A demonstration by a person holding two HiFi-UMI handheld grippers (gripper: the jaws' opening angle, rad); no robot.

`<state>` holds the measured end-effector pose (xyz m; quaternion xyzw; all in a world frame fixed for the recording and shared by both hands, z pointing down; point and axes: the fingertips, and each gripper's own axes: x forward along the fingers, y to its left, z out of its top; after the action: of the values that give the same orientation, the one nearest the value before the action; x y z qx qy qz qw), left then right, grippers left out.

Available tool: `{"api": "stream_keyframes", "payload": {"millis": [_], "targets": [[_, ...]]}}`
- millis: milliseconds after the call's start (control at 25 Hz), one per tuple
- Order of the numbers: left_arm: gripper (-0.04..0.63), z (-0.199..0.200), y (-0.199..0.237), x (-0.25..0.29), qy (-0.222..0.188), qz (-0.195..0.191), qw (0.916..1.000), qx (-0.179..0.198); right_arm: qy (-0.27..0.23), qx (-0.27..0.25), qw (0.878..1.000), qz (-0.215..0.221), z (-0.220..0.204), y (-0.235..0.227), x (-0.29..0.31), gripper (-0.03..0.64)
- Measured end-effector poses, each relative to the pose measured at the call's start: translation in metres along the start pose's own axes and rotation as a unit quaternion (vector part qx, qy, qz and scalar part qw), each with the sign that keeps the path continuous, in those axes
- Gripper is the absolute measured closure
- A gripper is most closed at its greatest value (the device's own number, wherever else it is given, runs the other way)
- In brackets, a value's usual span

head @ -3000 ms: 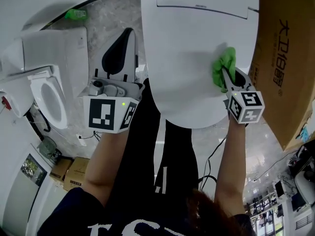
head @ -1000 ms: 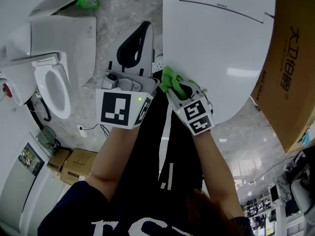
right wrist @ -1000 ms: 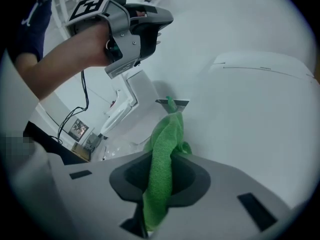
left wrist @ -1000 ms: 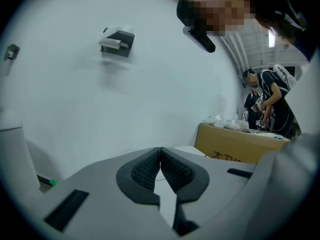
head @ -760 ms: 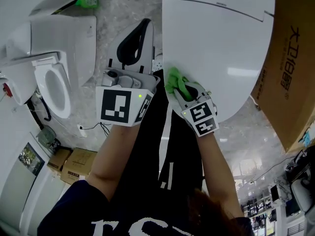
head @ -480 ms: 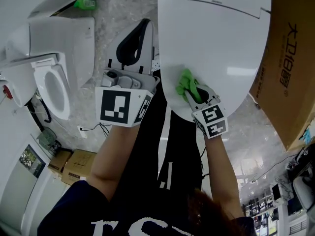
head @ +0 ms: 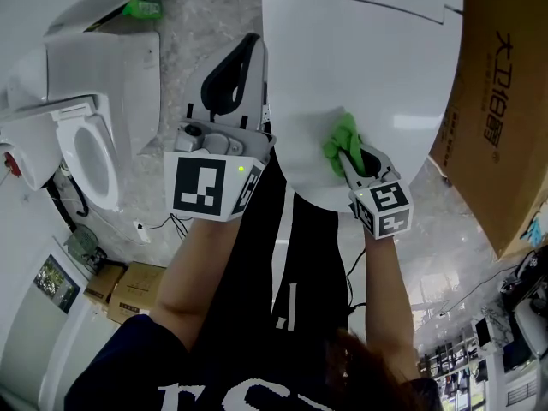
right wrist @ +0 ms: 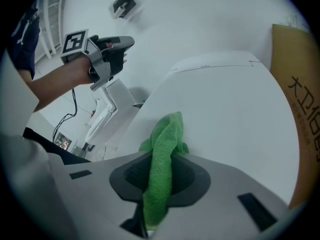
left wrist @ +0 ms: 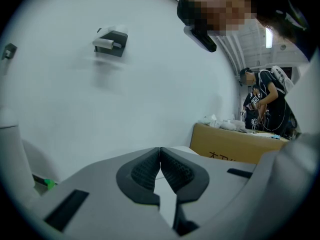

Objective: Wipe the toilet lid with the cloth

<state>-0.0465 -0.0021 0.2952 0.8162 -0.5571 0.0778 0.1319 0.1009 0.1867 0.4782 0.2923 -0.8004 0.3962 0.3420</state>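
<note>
The right gripper (head: pixel 351 159) pinches the green cloth (head: pixel 340 138), pressing it against the near end of the white toilet lid (head: pixel 368 67). The left gripper (head: pixel 242 54) hangs just beside the lid, its jaws closed together on nothing.

The bright green woven cloth (head: pixel 342 142) lay against the glossy white plastic toilet lid (head: pixel 368 67). The right tongs (head: pixel 353 159) and left tongs (left wrist: pixel 160 156) were grey with black pads and black-and-white square-marker cubes. The brown cardboard box (head: pixel 501 101) bore dark print; the floor (head: pixel 201 20) was mottled grey
</note>
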Motion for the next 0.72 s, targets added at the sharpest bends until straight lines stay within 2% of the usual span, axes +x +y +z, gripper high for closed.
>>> {"api": "stream_keyframes", "payload": {"millis": [720], "targets": [[0.574, -0.009, -0.033, 0.002, 0.006, -0.020, 0.9998, 0.002, -0.021, 0.020, 0.996, -0.079, -0.019, -0.079, -0.053, 0.534]]}}
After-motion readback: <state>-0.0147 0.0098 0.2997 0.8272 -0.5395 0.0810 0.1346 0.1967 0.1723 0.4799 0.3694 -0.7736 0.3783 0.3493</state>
